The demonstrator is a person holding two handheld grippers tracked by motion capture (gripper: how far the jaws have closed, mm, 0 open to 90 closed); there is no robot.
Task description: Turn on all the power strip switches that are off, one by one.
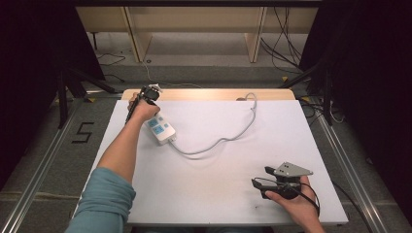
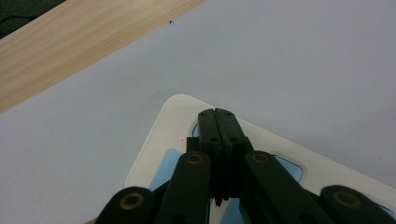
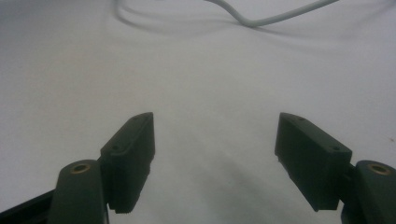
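L gripper [image 2: 218, 114] jaws fully closed, tips pressing on white power strip [image 1: 160, 129] nr table's far-left corner, strip's long axis diagonal, cord end toward near-right; R gripper [image 3: 215, 140] wide open, empty, nr near-right corner.

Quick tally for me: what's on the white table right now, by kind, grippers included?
Power strips: 1, white power strip with blue sockets, under the shut left gripper
Cables: 1, grey cable trailing from the strip
Grippers: 2, the left one and the open right gripper
Total: 4
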